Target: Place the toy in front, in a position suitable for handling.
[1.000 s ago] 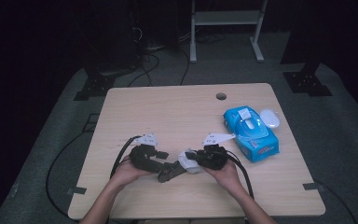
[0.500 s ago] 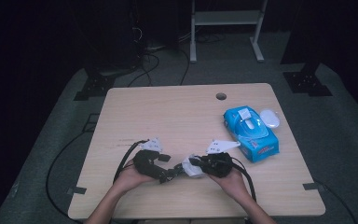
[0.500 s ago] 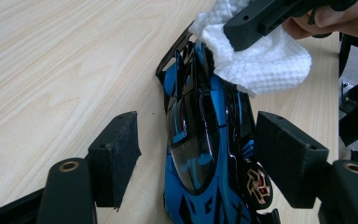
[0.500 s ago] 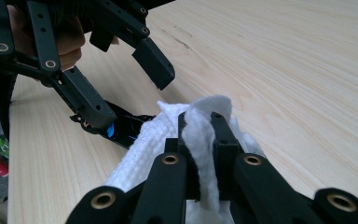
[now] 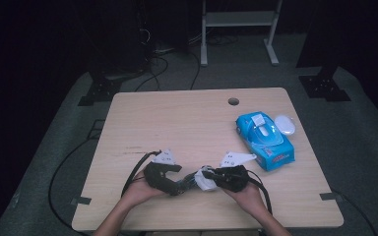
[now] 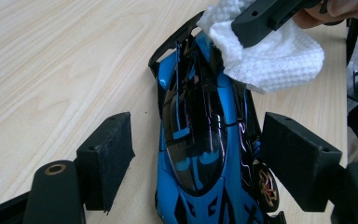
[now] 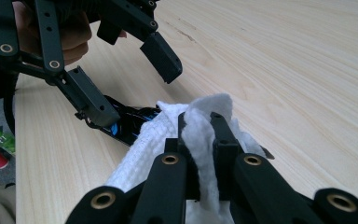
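We're wiping the blue toy car [image 6: 200, 140] with a white paper towel [image 6: 279, 56]. The car lies on the table [image 5: 177, 123] near the front edge, between our two hands.

Left gripper [image 6: 191, 154]: its jaws have just been opening and now stand apart on either side of the car. The left pad is clear of the body; the right pad sits just beside it by the wheel, and we can't tell if it touches. So the car is straddled, not clamped.

Right gripper [image 7: 200, 135]: pinched tight on a bunched fold of the towel, which rests on one end of the car, by the black wing.

Progress, as we judge it: wiping is under way at that end. The canopy and the end nearest the left camera look untouched by the towel. With the left jaws loose, the car may slide under the wipe.

Room: the front edge is close behind the hands, so little slack there. Open wood lies ahead and to the left. Farther right sit the blue wipes pack [image 5: 265, 140] and a white oval lid [image 5: 284, 124], well apart from the car.
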Demonstrator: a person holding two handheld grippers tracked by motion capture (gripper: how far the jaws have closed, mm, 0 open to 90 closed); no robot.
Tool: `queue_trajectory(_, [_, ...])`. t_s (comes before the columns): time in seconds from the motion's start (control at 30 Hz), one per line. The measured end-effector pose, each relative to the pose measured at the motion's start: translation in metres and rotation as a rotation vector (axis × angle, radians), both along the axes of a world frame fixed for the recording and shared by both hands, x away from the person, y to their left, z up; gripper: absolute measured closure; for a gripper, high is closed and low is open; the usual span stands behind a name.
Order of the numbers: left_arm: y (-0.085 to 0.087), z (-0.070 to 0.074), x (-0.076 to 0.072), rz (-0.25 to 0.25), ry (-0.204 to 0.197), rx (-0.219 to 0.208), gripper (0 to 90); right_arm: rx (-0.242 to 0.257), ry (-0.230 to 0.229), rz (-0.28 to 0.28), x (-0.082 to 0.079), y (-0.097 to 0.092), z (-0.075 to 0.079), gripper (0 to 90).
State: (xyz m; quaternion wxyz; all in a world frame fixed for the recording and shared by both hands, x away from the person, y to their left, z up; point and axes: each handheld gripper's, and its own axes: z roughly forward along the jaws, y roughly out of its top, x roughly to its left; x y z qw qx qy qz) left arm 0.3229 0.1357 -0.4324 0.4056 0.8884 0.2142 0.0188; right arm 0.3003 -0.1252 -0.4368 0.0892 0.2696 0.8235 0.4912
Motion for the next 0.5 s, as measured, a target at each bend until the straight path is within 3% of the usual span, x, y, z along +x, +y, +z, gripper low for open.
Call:
queue_trajectory(0.17, [0.0021, -0.0019, 0.0027, 0.011, 0.001, 0.008, 24.3, -0.023, -0.020, 0.004, -0.0023, 0.0005, -0.0005, 85.2])
queue_trajectory(0.5, [0.0036, -0.0040, 0.0065, 0.026, 0.008, -0.012, 22.9, -0.021, -0.033, -0.005, 0.0001, 0.0016, -0.0016, 85.2])
